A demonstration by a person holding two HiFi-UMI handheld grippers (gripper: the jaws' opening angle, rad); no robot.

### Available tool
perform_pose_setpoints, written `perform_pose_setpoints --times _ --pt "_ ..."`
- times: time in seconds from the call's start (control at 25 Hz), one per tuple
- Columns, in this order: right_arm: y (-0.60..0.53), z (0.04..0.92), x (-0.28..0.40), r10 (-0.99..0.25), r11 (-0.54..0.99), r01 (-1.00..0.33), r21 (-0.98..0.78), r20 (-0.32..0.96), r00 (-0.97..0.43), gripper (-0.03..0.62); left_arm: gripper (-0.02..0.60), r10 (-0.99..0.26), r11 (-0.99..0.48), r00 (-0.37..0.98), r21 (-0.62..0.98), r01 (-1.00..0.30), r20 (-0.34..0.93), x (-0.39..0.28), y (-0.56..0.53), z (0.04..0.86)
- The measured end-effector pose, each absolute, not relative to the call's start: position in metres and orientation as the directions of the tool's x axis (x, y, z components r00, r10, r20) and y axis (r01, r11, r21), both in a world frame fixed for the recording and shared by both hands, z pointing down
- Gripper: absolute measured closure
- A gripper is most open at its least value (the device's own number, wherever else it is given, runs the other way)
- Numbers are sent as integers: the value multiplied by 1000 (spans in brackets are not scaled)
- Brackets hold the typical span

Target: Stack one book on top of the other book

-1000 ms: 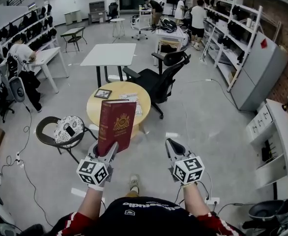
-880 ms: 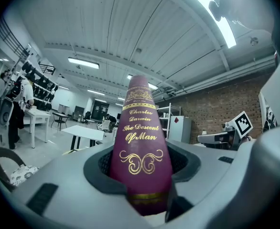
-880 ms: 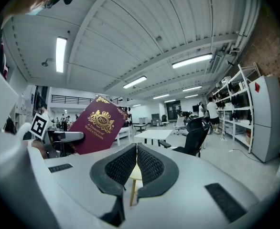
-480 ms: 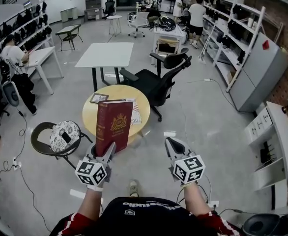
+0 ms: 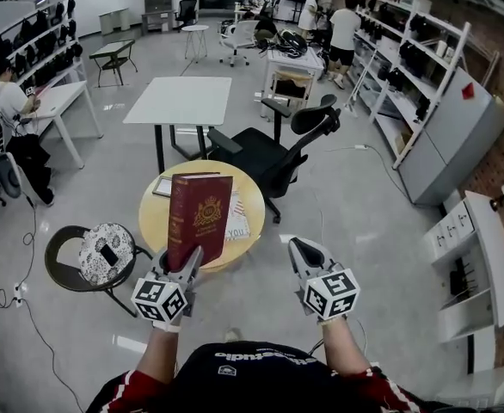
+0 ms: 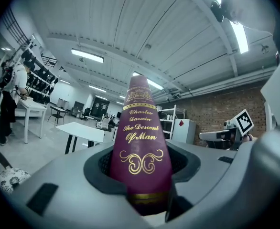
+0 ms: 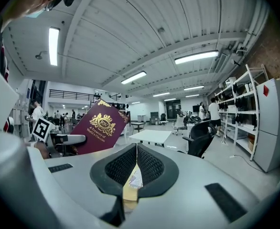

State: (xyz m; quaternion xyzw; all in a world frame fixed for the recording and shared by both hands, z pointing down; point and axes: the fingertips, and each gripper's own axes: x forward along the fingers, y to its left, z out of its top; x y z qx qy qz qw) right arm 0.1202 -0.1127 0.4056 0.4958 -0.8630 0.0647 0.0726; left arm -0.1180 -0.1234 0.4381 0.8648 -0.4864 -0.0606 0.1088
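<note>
A maroon hardback book [image 5: 199, 218] with gold print stands upright in my left gripper [image 5: 183, 265], whose jaws are shut on its lower edge. Its spine [image 6: 141, 142] fills the left gripper view between the pads. My right gripper [image 5: 302, 252] is beside it, shut and holding nothing; in the right gripper view its pads [image 7: 149, 168] meet at the tips. The maroon book [image 7: 99, 128] shows to the left there. Ahead is a round yellow table [image 5: 250, 198]. On it lies a second, pale book [image 5: 237, 225], partly hidden behind the held one.
A small dark framed item [image 5: 162, 186] lies on the round table's far left. A black office chair [image 5: 261, 157] stands just behind it, a white table [image 5: 179, 100] beyond. A stool with a patterned cushion [image 5: 106, 248] is at the left. Shelves [image 5: 424, 67] line the right wall.
The round table has drawn nearer and lower in the head view as I move toward it. Both grippers keep their pose, and the maroon book stays in the left one.
</note>
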Motion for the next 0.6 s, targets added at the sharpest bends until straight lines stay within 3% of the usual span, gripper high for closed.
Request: perform_pose_setpoints --times 0.6 --pt "-189 409 67 -830 516 -856 -33 226 -510 562 362 -859 -483 512 308 -820 15 -170 -201 454"
